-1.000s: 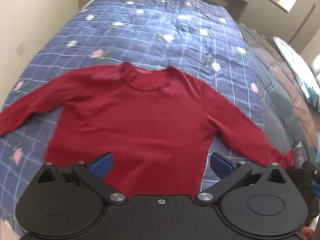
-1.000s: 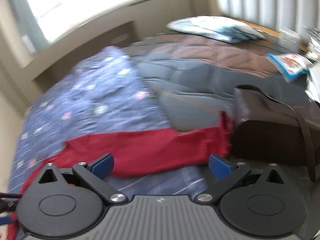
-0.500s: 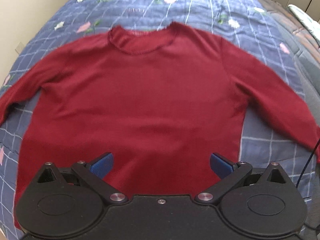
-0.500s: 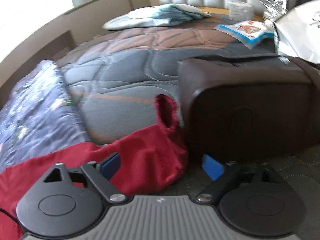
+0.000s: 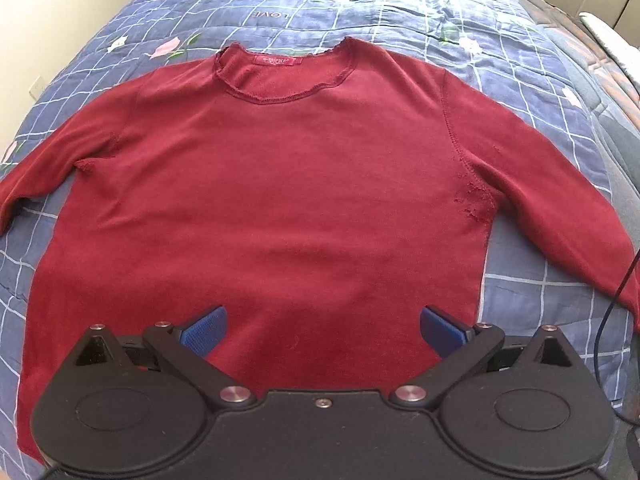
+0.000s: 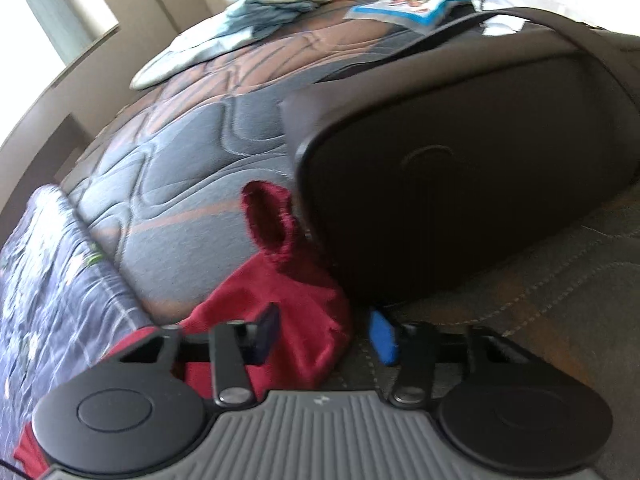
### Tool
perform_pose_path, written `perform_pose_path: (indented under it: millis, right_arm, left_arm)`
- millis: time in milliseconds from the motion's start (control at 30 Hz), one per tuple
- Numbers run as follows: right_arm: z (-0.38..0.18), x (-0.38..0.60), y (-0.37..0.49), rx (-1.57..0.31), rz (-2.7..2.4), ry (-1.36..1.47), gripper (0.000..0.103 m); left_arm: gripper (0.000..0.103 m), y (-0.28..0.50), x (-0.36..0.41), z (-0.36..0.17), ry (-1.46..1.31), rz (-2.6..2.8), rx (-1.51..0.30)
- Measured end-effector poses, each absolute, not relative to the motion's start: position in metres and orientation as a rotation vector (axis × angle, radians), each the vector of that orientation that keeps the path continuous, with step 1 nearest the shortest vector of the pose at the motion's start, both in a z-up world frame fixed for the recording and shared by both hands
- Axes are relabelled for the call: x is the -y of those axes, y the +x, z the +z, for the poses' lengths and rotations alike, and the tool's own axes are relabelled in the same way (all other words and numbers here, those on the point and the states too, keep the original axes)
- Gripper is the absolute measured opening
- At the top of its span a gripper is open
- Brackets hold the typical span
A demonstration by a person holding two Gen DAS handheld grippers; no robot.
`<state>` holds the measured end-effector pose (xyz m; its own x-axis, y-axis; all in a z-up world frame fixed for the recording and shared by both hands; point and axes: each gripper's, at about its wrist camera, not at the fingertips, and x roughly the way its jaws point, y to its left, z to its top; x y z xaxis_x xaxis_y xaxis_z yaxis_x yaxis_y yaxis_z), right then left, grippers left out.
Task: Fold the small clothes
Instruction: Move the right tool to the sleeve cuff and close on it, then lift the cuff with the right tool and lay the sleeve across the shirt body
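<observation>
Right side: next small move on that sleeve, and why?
Probably close the right hand-held gripper on the sleeve: its jaws are open around the bunched cuff, which is pressed against the dark bag, and the sweater lies flat, ready for folding.

A blue floral quilt (image 5: 400,12) covers the bed, with a red sweater (image 5: 280,184) spread flat on it.

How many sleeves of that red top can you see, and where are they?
2. On the red top, one sleeve stretches left across the blue quilt; the other sleeve runs right, its cuff propped against a dark bag.
</observation>
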<state>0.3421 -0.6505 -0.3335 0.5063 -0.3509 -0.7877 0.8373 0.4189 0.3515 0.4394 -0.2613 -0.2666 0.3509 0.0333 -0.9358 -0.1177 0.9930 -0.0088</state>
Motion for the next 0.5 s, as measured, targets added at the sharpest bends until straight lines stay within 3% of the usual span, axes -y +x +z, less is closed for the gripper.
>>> perform_pose_path:
  millis: [33,200,500]
  right_arm:
    - [-0.334,0.651,0.34,-0.69,-0.844,0.826,0.026]
    - [-0.335,0.655,0.331,-0.686,-0.843,0.829,0.008]
    - [-0.288,0.614,0.349,-0.639,-0.715,0.53,0.006]
  left_arm:
    - [0.102,0.439,0.26,-0.267,-0.08,0.098,-1.209]
    - [0.102,0.44,0.256,-0.268,-0.092,0.087,-1.212]
    - [0.102,0.442,0.238,-0.271,-0.136,0.013,-1.181]
